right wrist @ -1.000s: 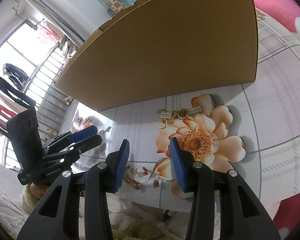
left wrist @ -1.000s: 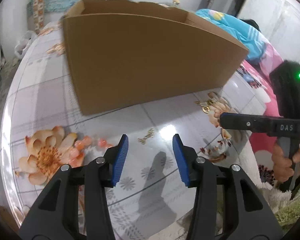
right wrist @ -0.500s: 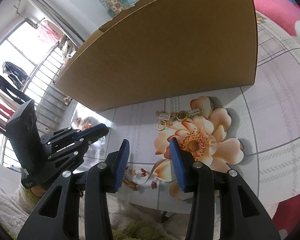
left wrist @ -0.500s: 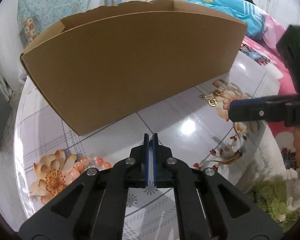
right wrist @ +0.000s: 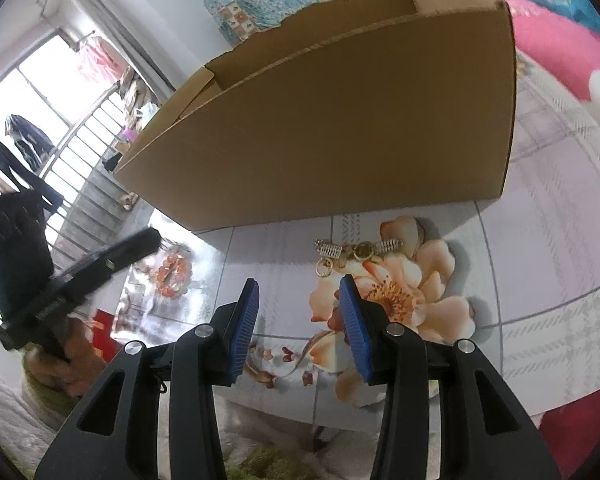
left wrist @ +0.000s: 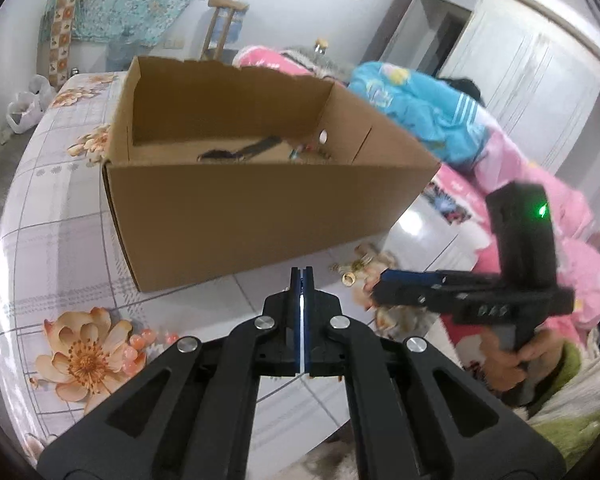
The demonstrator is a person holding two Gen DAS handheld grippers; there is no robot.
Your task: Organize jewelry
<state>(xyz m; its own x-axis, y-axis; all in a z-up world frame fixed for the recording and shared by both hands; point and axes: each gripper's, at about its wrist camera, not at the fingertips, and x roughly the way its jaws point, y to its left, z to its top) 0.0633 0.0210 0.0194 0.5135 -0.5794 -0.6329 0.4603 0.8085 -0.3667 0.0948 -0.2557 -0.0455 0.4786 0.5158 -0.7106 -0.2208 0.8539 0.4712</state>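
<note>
Jewelry (right wrist: pixel 354 254), a small cluster of gold pieces, lies on the floral table (right wrist: pixel 540 280) just in front of the cardboard box (left wrist: pixel 260 204), beside a printed flower. Right gripper (right wrist: pixel 298 330) hovers near it with jaws partly apart and nothing between them. Left gripper (left wrist: pixel 302 280) has its blue pads pressed together; whether a small piece is pinched there cannot be told. Inside the box lie a dark item (left wrist: pixel 240 151) and small bits.

Only readable text is "DAS" in pale letters on the black body of the right gripper (left wrist: pixel 384 280), seen in left wrist view; lettering elsewhere too blurred.
</note>
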